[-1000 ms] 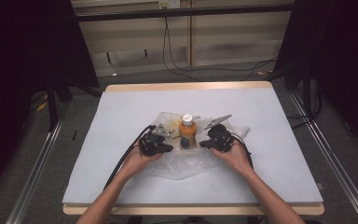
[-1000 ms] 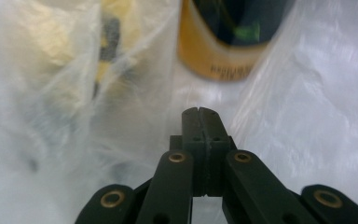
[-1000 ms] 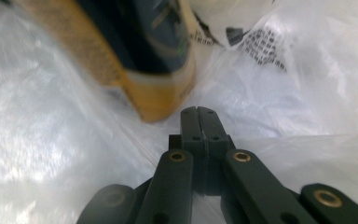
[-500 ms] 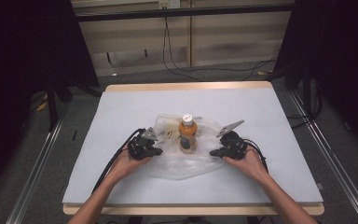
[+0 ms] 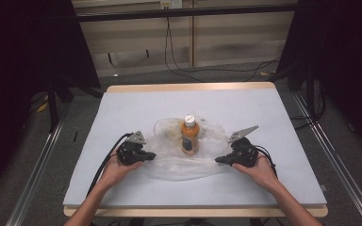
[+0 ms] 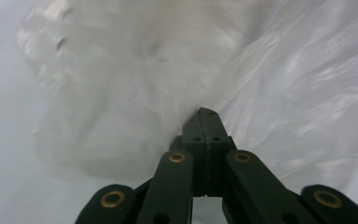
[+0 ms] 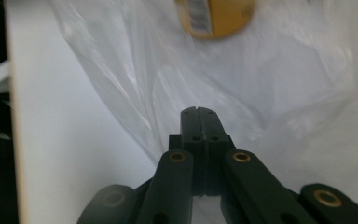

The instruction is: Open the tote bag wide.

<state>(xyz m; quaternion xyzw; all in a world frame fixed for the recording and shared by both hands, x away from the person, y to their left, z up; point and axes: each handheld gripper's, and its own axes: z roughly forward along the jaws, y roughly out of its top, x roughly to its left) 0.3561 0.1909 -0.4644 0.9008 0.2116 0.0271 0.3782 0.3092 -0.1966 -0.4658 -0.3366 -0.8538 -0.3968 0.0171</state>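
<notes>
On a white table (image 5: 122,108), an orange juice bottle (image 5: 189,135) stands inside a clear plastic bag (image 5: 169,162) whose left and right edges the left gripper (image 5: 147,156) and right gripper (image 5: 218,160) pinch, jaws fully closed.

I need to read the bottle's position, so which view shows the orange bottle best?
The high view: the orange bottle stands whole and upright on the clear plastic bag. The right gripper view catches a blurred part of its label; the left gripper view gives bag film.
</notes>
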